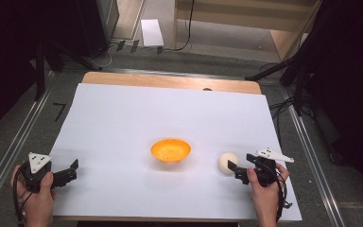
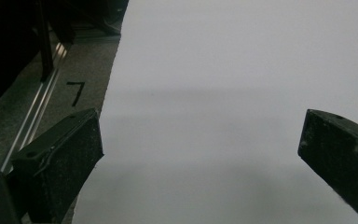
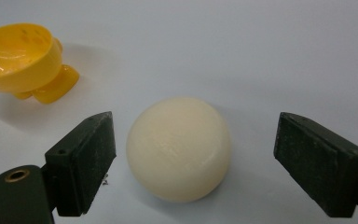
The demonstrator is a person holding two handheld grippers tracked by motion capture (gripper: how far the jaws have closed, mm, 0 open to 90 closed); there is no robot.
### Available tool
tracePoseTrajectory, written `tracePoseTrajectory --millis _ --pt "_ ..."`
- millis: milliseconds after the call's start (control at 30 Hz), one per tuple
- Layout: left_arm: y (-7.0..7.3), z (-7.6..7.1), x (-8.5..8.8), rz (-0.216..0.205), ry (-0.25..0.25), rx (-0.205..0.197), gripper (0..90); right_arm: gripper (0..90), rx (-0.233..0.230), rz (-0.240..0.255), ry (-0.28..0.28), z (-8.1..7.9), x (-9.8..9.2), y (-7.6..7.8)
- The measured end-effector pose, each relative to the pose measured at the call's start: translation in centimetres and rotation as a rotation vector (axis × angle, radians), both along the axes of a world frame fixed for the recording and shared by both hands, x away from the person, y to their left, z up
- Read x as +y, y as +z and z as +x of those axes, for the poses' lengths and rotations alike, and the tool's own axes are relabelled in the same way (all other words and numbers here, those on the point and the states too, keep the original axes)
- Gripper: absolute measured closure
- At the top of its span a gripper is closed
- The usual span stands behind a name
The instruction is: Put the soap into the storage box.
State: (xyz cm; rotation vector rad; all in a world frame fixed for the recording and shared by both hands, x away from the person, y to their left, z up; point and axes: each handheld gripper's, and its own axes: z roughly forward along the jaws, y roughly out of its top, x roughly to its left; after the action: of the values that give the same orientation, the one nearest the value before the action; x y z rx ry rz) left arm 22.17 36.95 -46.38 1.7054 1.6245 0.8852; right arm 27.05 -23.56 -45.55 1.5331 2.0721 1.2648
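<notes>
Resting on the white tabletop (image 1: 123, 118) at the near right, a cream ball (image 1: 228, 162) lies just beyond the right tongs (image 1: 233, 167), to their left in the scene. In the right gripper view the ball (image 3: 179, 148) sits between the spread jaws, touching neither. Being round, it offers no long axis. An orange bowl (image 1: 170, 150) stands left of it, near the middle. The left tongs (image 1: 73, 169), also open and empty, wait well apart at the near left edge.

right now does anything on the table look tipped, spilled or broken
Nothing stands out. The orange bowl sits upright on the white sheet, nothing spilled. The cream ball rests whole on the sheet between the open jaws of the right claw, not yet gripped.
</notes>
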Motion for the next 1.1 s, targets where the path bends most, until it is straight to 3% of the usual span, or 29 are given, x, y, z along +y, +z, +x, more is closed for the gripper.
tracePoseTrajectory --millis 400,700,1100 --pt "0.0 0.0 0.0 -0.001 -0.001 0.002 0.4 14.4 0.046 -0.011 0.001 0.4 1.2 -1.2" --pt "0.0 0.1 0.0 -0.002 -0.005 0.007 0.5 18.6 0.085 -0.049 -0.013 0.7 1.9 -2.0" --pt "0.0 0.1 0.0 -0.001 -0.009 0.010 0.5 20.7 0.091 -0.075 -0.010 0.8 2.4 -2.6"
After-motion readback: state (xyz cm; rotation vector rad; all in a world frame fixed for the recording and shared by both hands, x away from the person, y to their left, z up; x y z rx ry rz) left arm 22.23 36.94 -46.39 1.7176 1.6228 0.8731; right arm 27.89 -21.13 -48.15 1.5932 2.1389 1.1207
